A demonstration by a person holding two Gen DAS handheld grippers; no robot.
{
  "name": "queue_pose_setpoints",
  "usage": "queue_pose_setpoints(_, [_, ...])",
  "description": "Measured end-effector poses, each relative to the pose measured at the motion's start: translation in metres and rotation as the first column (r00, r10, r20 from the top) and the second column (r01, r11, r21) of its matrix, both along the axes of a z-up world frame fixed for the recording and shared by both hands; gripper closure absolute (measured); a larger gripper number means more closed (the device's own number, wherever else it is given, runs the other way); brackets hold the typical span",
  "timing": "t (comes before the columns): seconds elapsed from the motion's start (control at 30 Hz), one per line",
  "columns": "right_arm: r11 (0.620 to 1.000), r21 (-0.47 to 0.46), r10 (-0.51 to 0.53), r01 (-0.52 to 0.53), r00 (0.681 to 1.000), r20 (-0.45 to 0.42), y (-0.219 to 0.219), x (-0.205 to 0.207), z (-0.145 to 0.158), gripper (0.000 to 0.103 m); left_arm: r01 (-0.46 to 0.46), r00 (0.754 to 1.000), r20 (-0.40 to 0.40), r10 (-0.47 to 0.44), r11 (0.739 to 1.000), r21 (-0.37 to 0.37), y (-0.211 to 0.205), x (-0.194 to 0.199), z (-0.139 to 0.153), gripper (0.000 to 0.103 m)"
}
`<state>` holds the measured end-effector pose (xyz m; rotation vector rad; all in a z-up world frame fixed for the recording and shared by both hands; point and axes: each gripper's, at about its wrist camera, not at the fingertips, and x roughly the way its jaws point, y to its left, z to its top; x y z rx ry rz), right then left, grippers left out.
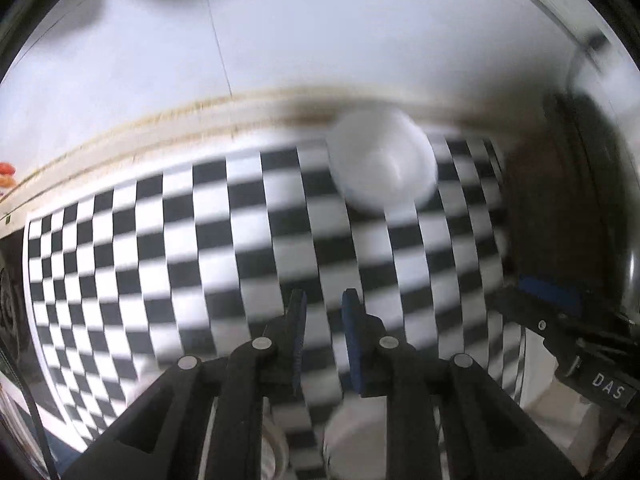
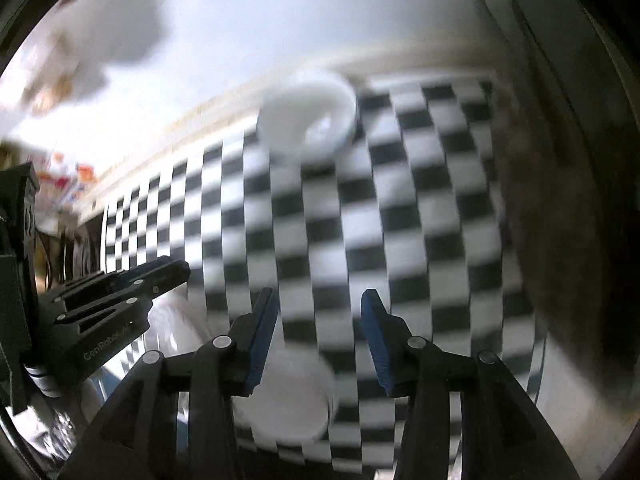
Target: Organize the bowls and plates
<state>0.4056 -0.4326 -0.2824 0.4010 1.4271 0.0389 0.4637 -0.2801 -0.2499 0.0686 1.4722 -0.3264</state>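
Both views are blurred by motion. A white bowl (image 1: 382, 168) stands at the far edge of the black-and-white checkered cloth (image 1: 160, 260); it also shows in the right wrist view (image 2: 308, 116). A second white bowl (image 2: 288, 396) sits under my right gripper (image 2: 318, 304), which is open and empty above it. That bowl shows low in the left wrist view (image 1: 356, 436). My left gripper (image 1: 324, 306) has its jaws a narrow gap apart with nothing between them. The left gripper also shows in the right wrist view (image 2: 160, 272), over white dishes (image 2: 176, 328).
A pale wooden table edge (image 1: 160, 132) runs behind the cloth, with a white wall beyond. A dark object (image 1: 560, 200) rises at the right side. Colourful items (image 1: 6, 174) lie at the far left. The right gripper's body (image 1: 568, 332) shows at the right.
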Motion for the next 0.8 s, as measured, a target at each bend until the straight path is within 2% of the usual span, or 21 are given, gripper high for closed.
queue_pose_setpoints(0.07, [1.000,-0.024,-0.008,0.008,1.000,0.006,-0.009,0.039,-0.009,0.056,-0.021,1.000,-0.009,0.021,1.000,-0.008,-0.006,0.023,-0.009,0.086])
queue_pose_setpoints(0.23, [0.998,-0.064,-0.029,0.025,0.998,-0.057,-0.022,0.109,-0.054,0.056,-0.038,0.996,-0.087,0.036,0.999,-0.019,-0.028,0.077,-0.050,0.086])
queue_pose_setpoints(0.5, [0.998,-0.048,-0.034,0.027,0.987,-0.159,-0.031,0.160,-0.119,0.057,-0.015,0.976,-0.217,0.016,1.000,0.008,-0.051,0.117,-0.109,0.087])
queue_pose_setpoints(0.53, [0.999,-0.037,-0.033,0.027,0.985,-0.170,-0.031,0.164,-0.124,0.061,-0.012,0.975,-0.222,0.013,1.000,0.008,-0.052,0.119,-0.113,0.087])
queue_pose_setpoints(0.57, [0.999,-0.023,-0.033,0.029,0.982,-0.187,-0.032,0.166,-0.130,0.072,-0.005,0.975,-0.223,0.007,1.000,0.007,-0.054,0.119,-0.117,0.089])
queue_pose_setpoints(0.63, [0.999,-0.007,-0.033,0.032,0.978,-0.208,-0.033,0.171,-0.140,0.087,0.004,0.975,-0.224,-0.003,1.000,0.004,-0.056,0.119,-0.121,0.096])
queue_pose_setpoints(0.67, [0.999,0.007,-0.035,0.038,0.978,-0.206,-0.033,0.173,-0.142,0.092,0.004,0.974,-0.228,-0.003,1.000,0.001,-0.056,0.119,-0.123,0.097])
queue_pose_setpoints(0.8, [1.000,-0.020,-0.023,0.019,0.977,-0.212,-0.029,0.181,-0.142,0.095,0.009,0.976,-0.218,-0.008,1.000,0.004,-0.058,0.115,-0.121,0.097])
